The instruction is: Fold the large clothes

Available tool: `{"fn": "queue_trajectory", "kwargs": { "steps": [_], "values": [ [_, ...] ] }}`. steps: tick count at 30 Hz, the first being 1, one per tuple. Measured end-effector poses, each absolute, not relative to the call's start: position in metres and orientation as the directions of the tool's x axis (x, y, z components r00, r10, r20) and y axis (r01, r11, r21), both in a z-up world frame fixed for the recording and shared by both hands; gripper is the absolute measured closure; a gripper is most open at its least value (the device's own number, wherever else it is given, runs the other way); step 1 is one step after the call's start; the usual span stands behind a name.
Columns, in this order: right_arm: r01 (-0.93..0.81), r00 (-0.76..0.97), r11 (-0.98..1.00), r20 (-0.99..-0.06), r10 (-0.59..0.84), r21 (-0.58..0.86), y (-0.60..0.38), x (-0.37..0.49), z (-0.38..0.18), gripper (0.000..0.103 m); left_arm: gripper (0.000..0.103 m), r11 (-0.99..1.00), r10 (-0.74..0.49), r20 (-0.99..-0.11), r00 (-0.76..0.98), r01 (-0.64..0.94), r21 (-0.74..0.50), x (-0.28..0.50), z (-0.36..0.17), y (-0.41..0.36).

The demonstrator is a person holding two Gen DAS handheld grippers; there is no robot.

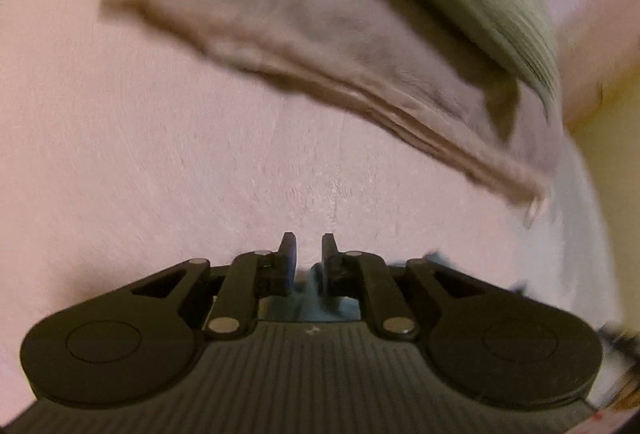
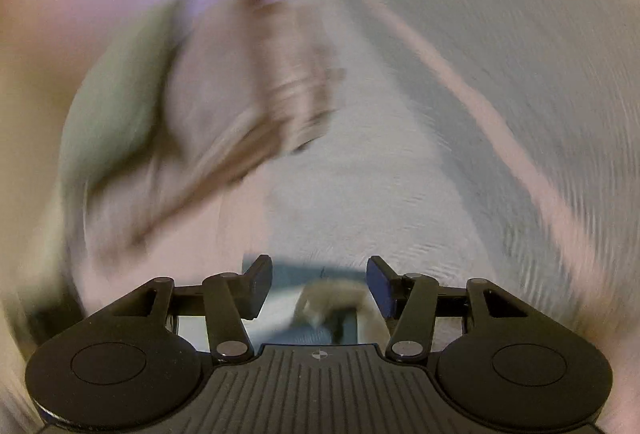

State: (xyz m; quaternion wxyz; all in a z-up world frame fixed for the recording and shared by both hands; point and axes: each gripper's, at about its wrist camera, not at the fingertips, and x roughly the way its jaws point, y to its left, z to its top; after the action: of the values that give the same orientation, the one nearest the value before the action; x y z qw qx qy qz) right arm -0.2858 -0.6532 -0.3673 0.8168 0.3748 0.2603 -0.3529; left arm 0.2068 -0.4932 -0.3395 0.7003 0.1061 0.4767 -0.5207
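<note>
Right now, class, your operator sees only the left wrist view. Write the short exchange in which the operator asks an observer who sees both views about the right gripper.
Operator: Is the right gripper holding anything?
Observer: No. The right gripper is wide open, with nothing pinched between its pads.
Operator: What lies under it?
Observer: A tan scrap of cloth shows below the gap, on pale ribbed fabric. The view is too blurred to say more.
</note>
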Motion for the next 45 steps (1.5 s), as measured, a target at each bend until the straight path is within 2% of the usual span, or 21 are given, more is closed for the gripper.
{"fn": "queue_trajectory", "kwargs": {
  "steps": [4, 5, 7, 9, 12, 14, 17, 20, 27, 29, 31, 34, 38, 40, 45],
  "values": [
    [0.672, 0.569, 0.706, -0.765, -0.300, 0.223, -0.612, -0.247, -0.380, 0.055, 0.093, 0.249, -0.610, -0.793, -0.011, 0.946, -0.205, 0.162, -0.332, -0.473],
    [0.644, 0.546, 0.741, -0.794, -0.269, 0.191, -0.610, -0.240, -0.390, 0.057, 0.093, 0.192, -0.586, -0.810, -0.033, 0.965, -0.178, 0.150, -0.338, -0.472],
    [0.591, 0.491, 0.800, -0.833, -0.256, 0.102, -0.614, -0.227, -0.409, 0.069, 0.092, 0.070, -0.536, -0.842, -0.065, 0.990, -0.121, 0.131, -0.355, -0.479],
    [0.557, 0.478, 0.830, -0.832, -0.282, 0.039, -0.629, -0.216, -0.416, 0.071, 0.091, 0.018, -0.520, -0.852, -0.062, 0.996, -0.084, 0.123, -0.367, -0.492],
    [0.672, 0.519, 0.734, -0.771, -0.370, 0.100, -0.683, -0.214, -0.411, 0.071, 0.090, 0.107, -0.567, -0.822, -0.043, 0.986, -0.125, 0.143, -0.371, -0.527],
    [0.788, 0.464, 0.603, -0.763, -0.451, 0.123, -0.720, -0.221, -0.410, 0.071, 0.090, 0.241, -0.590, -0.807, 0.008, 0.956, -0.167, 0.168, -0.367, -0.547],
    [0.819, 0.497, 0.525, -0.741, -0.451, 0.230, -0.733, -0.241, -0.396, 0.071, 0.091, 0.329, -0.605, -0.795, 0.044, 0.923, -0.199, 0.193, -0.354, -0.549],
    [0.735, 0.559, 0.637, -0.738, -0.378, 0.231, -0.710, -0.242, -0.383, 0.070, 0.091, 0.234, -0.608, -0.794, 0.005, 0.957, -0.173, 0.193, -0.340, -0.535],
    [0.538, 0.483, 0.843, -0.825, -0.293, 0.015, -0.670, -0.206, -0.399, 0.070, 0.080, -0.141, -0.543, -0.829, -0.131, 0.988, -0.063, 0.142, -0.344, -0.538],
    [0.527, 0.482, 0.850, -0.825, -0.296, 0.003, -0.674, -0.200, -0.404, 0.070, 0.078, -0.192, -0.504, -0.851, -0.148, 0.980, -0.056, 0.129, -0.351, -0.548],
    [0.532, 0.479, 0.847, -0.825, -0.299, 0.002, -0.677, -0.196, -0.407, 0.070, 0.075, -0.157, -0.485, -0.861, -0.155, 0.984, -0.089, 0.129, -0.357, -0.558],
    [0.531, 0.461, 0.847, -0.835, -0.299, -0.010, -0.682, -0.197, -0.410, 0.070, 0.075, -0.142, -0.508, -0.850, -0.137, 0.987, -0.074, 0.134, -0.358, -0.565],
    [0.520, 0.443, 0.854, -0.850, -0.285, -0.016, -0.689, -0.207, -0.409, 0.070, 0.074, -0.366, -0.456, -0.884, -0.102, 0.927, 0.081, 0.128, -0.361, -0.571],
    [0.532, 0.434, 0.846, -0.855, -0.285, -0.012, -0.690, -0.212, -0.407, 0.070, 0.074, -0.463, -0.413, -0.906, -0.092, 0.878, 0.122, 0.125, -0.364, -0.576],
    [0.548, 0.421, 0.837, -0.862, -0.283, -0.007, -0.692, -0.212, -0.414, 0.070, 0.074, -0.601, -0.312, -0.944, -0.109, 0.792, 0.107, 0.122, -0.382, -0.591]
  ]
}}
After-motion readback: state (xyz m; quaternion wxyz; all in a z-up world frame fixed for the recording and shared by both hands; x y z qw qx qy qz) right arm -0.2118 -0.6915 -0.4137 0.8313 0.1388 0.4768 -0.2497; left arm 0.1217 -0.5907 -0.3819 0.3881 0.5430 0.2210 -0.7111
